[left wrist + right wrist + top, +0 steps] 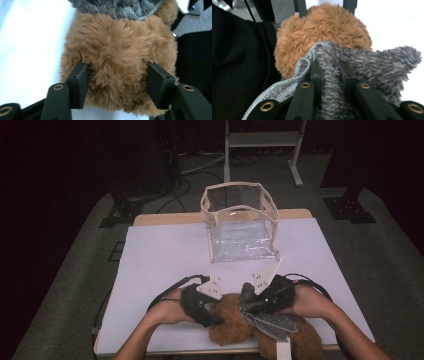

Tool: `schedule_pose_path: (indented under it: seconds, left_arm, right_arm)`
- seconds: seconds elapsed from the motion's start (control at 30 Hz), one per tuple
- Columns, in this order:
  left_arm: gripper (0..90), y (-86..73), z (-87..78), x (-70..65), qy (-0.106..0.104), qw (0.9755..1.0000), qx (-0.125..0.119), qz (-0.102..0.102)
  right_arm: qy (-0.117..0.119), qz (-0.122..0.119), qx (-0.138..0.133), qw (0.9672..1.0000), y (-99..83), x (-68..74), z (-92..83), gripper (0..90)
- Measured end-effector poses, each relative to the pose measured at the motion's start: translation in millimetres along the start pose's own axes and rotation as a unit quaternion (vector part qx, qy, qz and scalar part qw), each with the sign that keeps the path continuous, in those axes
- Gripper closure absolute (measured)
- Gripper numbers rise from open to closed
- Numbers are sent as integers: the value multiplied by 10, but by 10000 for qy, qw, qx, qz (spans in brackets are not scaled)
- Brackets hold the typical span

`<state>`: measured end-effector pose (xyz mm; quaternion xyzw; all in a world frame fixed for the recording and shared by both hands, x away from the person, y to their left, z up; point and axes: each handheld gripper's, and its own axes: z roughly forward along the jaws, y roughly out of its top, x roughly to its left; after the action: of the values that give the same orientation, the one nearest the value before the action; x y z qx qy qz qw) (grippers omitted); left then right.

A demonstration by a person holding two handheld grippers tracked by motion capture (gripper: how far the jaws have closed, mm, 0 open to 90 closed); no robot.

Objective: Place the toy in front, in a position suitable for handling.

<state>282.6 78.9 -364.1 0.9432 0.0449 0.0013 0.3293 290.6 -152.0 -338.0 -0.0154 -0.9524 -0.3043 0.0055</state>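
White counter (pixel 165 255) under dim light, clear bag (pixel 240 222) at rear, left tool (pixel 115 82) straddled brown plush toy (pixel 117 50), pads pressing its fur, right tool (pixel 331 75) clamped on grey fuzzy cloth (pixel 374 65).

Brown plush toy (pixel 117 50); grey fuzzy cloth (pixel 372 65)

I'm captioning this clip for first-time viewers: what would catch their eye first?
The fluffy brown plush toy at the table's near edge, with the left tongs astride it, pads against the fur, and the right tongs pinching its grey fuzzy cloth. Behind it, an open clear plastic bag with beige trim stands upright on the white table.
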Motion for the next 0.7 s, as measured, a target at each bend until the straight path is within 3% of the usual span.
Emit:
schedule_pose_path:
  seconds: [0.2,0.33,0.5,0.7]
  left_arm:
    - [426,-8,-9,-47,58,9999,38,92]
    - [422,-36,-12,-23,119,9999,75,52]
    - [421,-36,-8,11,171,9998,33,-21]
    - [421,0,6,20,241,9996,138,13]
  right_arm:
    - [36,-170,-426,9989,279,12,32,764]
    - [34,-230,-315,9992,314,-1,120,764]
    - [-237,-96,65,9997,45,13,-57,763]
    - [-621,396,-169,9971,-444,88,-474,761]
